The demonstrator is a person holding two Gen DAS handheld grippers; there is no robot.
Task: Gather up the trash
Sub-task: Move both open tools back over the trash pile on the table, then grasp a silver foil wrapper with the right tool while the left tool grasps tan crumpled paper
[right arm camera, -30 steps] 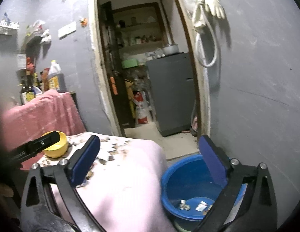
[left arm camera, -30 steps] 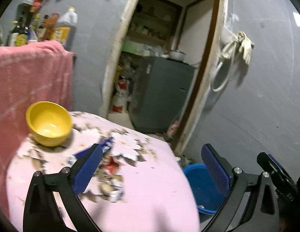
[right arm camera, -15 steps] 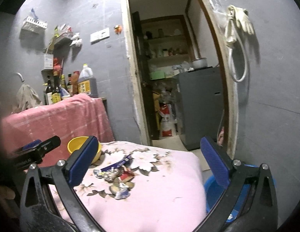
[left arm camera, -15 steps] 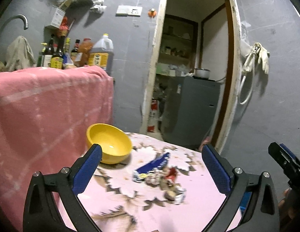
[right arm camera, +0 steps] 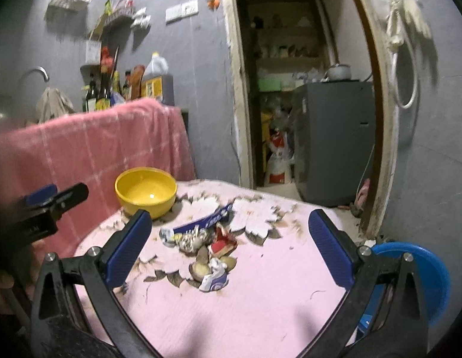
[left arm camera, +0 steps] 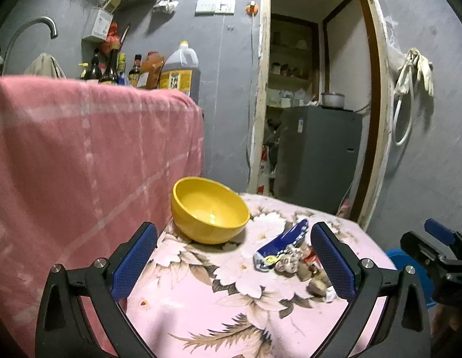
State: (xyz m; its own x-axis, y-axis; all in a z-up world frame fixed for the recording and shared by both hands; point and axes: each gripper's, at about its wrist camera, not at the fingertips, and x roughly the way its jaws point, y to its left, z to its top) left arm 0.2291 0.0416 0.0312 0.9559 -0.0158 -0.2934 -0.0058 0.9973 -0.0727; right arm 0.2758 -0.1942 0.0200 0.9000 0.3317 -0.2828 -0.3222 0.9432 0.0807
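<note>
- The left claw (left arm camera: pixel 234 259) fills the bottom of the left wrist view, its two blue pads spread wide with nothing between them, hovering above the table (left arm camera: pixel 201 313) with its pink flowered cloth.
- The right claw (right arm camera: pixel 229 246) sits at the bottom of the right wrist view, likewise wide open and empty (its tip also shows at the right edge of the left view).
- The trash (right arm camera: pixel 207 250) lies in a small heap near the middle of the right wrist frame, on the cloth: a long blue wrapper (right arm camera: pixel 204 223), a red scrap (right arm camera: pixel 222 243), some brownish shells or peels, and a crumpled white-and-blue piece (right arm camera: pixel 213 279) nearest the camera.
- In the left wrist view the same heap (left arm camera: pixel 293 262) sits right of centre, just beside the right-hand pad, which hides part of it.
- A yellow bowl (left arm camera: pixel 210 210) stands on the table left of the heap, in the centre of the left frame, close to it but not touching.
- A blue bucket (right arm camera: pixel 421 280) shows at the lower right of the right wrist frame, beyond the table edge and lower down.
- A pink cloth (left arm camera: pixel 82 161) hangs across the left half of the left frame, with bottles (left arm camera: pixel 111 71) above it at upper left.
</note>
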